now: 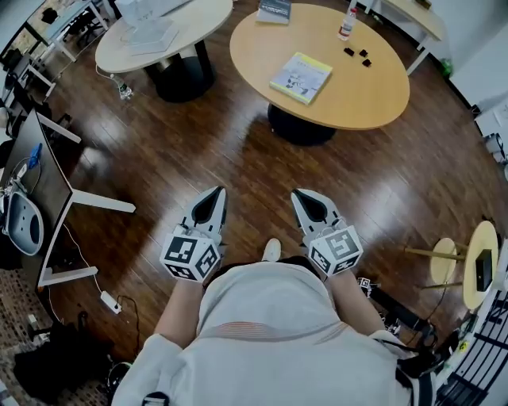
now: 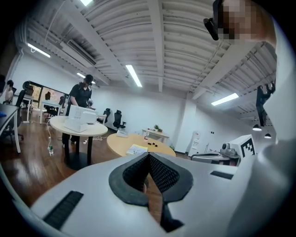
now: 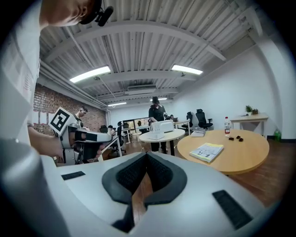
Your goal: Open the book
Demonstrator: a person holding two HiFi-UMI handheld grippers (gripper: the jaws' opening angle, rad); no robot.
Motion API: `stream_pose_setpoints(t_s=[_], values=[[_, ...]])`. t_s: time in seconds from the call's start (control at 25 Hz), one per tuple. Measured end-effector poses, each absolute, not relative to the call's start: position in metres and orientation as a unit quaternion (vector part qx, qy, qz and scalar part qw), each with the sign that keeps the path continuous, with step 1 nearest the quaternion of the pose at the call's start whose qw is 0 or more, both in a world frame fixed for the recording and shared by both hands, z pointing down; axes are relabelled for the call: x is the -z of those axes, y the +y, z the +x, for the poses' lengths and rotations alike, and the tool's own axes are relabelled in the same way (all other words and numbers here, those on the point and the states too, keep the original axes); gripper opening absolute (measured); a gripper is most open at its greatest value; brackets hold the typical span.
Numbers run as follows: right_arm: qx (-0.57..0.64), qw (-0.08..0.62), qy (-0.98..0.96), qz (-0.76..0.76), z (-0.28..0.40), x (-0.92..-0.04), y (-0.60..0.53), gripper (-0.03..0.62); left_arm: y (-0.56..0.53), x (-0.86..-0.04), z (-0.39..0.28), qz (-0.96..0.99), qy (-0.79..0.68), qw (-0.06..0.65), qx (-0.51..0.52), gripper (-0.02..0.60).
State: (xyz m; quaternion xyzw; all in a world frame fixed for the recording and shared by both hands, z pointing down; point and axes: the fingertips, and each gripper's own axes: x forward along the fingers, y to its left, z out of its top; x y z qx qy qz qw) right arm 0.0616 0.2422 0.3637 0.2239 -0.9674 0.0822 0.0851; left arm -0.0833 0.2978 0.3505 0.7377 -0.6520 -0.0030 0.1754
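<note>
A closed book (image 1: 301, 78) with a yellow and white cover lies on the round wooden table (image 1: 373, 87), well ahead of both grippers. The same book (image 3: 207, 151) shows in the right gripper view, and as a small book (image 2: 137, 149) in the left gripper view. My left gripper (image 1: 219, 193) is held over the wooden floor in front of the person's body, jaws shut with nothing between them. My right gripper (image 1: 299, 194) hangs beside it, also shut and empty. Both point toward the table.
A second round table (image 1: 155, 47) carrying a white device stands at the left back. On the book's table are a bottle (image 1: 347, 22), several small dark items (image 1: 357, 55) and another book (image 1: 274, 10). A desk (image 1: 48, 182) is at left, a small stool (image 1: 476, 266) at right.
</note>
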Motion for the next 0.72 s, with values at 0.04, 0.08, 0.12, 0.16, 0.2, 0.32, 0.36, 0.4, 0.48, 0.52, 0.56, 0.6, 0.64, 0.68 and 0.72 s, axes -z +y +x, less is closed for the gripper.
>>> stream_pose_setpoints(t_s=[0.04, 0.08, 0.12, 0.16, 0.2, 0.32, 0.36, 0.4, 0.48, 0.52, 0.56, 0.6, 0.64, 0.68, 0.72], values=[[-0.081, 0.084, -0.969, 0.219, 0.066, -0.365, 0.234, 0.003, 0.289, -0.353, -0.08, 0.734, -0.656, 0.177, 0.001, 0.009], [-0.081, 0.083, -0.969, 0.217, 0.071, -0.366, 0.225, 0.005, 0.281, -0.354, -0.076, 0.731, -0.659, 0.179, -0.001, 0.009], [-0.083, 0.082, -0.969, 0.217, 0.077, -0.369, 0.215, 0.004, 0.273, -0.355, -0.071, 0.729, -0.66, 0.181, -0.002, 0.009], [-0.088, 0.081, -0.968, 0.22, 0.084, -0.372, 0.206, 0.003, 0.266, -0.355, -0.066, 0.729, -0.66, 0.182, -0.004, 0.009], [-0.094, 0.08, -0.967, 0.224, 0.091, -0.375, 0.199, 0.003, 0.26, -0.355, -0.061, 0.731, -0.658, 0.182, -0.007, 0.009], [-0.111, 0.082, -0.962, 0.237, 0.104, -0.383, 0.186, 0.003, 0.249, -0.354, -0.053, 0.735, -0.653, 0.182, -0.013, 0.009], [-0.115, 0.084, -0.961, 0.238, 0.106, -0.385, 0.184, 0.003, 0.246, -0.354, -0.052, 0.735, -0.653, 0.183, -0.012, 0.009], [-0.118, 0.086, -0.96, 0.239, 0.108, -0.388, 0.183, 0.004, 0.242, -0.355, -0.052, 0.735, -0.652, 0.184, -0.011, 0.009], [-0.123, 0.09, -0.959, 0.239, 0.111, -0.394, 0.182, 0.003, 0.234, -0.359, -0.05, 0.736, -0.65, 0.188, -0.011, 0.009], [-0.125, 0.092, -0.958, 0.241, 0.113, -0.398, 0.182, 0.004, 0.23, -0.362, -0.048, 0.738, -0.647, 0.19, -0.011, 0.009], [-0.127, 0.093, -0.957, 0.245, 0.115, -0.4, 0.181, 0.003, 0.226, -0.365, -0.046, 0.741, -0.643, 0.193, -0.011, 0.009], [-0.129, 0.095, -0.955, 0.249, 0.117, -0.403, 0.18, 0.004, 0.222, -0.367, -0.044, 0.744, -0.639, 0.196, -0.01, 0.009], [-0.131, 0.096, -0.953, 0.255, 0.119, -0.404, 0.177, 0.003, 0.217, -0.369, -0.042, 0.748, -0.634, 0.197, -0.01, 0.009], [-0.132, 0.097, -0.952, 0.26, 0.121, -0.405, 0.173, 0.004, 0.211, -0.37, -0.041, 0.751, -0.63, 0.196, -0.01, 0.009], [-0.132, 0.096, -0.95, 0.266, 0.122, -0.405, 0.169, 0.005, 0.205, -0.369, -0.041, 0.754, -0.627, 0.193, -0.01, 0.009]])
